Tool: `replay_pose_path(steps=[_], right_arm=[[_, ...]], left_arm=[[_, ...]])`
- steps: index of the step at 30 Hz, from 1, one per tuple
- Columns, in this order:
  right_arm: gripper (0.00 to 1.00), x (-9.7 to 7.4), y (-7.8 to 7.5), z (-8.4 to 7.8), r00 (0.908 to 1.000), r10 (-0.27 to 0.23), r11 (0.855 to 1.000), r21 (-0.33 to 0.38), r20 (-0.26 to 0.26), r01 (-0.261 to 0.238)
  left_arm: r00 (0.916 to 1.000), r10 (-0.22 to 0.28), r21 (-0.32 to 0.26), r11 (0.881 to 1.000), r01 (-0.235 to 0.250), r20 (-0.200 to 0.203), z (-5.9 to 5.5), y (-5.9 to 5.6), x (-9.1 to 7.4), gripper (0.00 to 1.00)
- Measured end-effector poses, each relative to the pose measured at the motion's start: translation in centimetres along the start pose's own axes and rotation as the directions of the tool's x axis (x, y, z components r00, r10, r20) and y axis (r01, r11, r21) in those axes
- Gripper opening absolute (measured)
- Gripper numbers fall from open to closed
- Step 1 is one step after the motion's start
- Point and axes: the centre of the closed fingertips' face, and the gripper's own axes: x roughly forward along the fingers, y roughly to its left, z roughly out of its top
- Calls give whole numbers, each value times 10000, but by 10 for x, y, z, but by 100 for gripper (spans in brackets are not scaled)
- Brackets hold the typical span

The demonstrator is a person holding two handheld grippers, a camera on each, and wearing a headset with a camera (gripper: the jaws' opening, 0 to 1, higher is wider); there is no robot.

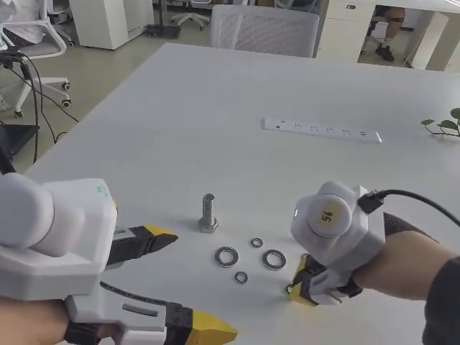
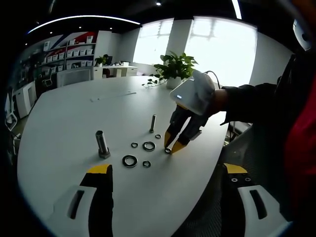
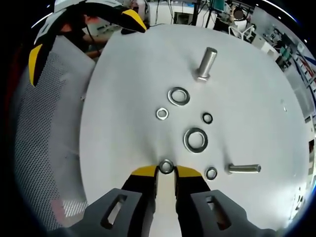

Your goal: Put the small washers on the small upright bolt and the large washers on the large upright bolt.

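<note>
The large bolt [image 1: 208, 213] [image 2: 102, 144] [image 3: 206, 63] stands upright on the white table. The small bolt [image 2: 153, 123] [image 3: 243, 168] stands farther right. Two large washers [image 1: 226, 256] [image 1: 274, 259] and two small washers [image 1: 256, 242] [image 1: 241, 277] lie flat between them; another small washer [image 3: 211, 173] lies by the small bolt. My right gripper [image 1: 291, 290] [image 3: 166, 170] [image 2: 169, 147] is down at the table, shut on a small washer [image 3: 166, 166] held at its tips. My left gripper [image 1: 194, 284] [image 2: 167, 169] hovers open and empty, left of the large bolt.
A white power strip [image 1: 320, 130] lies farther back on the table [image 1: 180, 129]. A potted plant [image 1: 444, 125] sits at the right edge. Office chairs [image 1: 264, 29] stand beyond the far edge. The near table edge is close to my right gripper.
</note>
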Motion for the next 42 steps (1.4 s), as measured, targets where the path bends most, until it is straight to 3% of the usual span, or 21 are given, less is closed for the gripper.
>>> replay_pose_path(steps=[21, 32, 42], right_arm=[[14, -28, -10, -17, 9994, -340, 9976, 601, 102, 333], [14, -52, -26, -25, 9962, -849, 9923, 917, 173, 830], [14, -73, -44, -23, 9907, -1350, 9875, 846, 163, 1331]], left_arm=[[9999, -88, 37, 10000, 88, -82, -1, -2, 0, 90], [9999, -133, 84, 9999, 134, -94, 0, -3, 1, 90], [9999, -125, 72, 9999, 126, -59, 0, -4, 1, 90]])
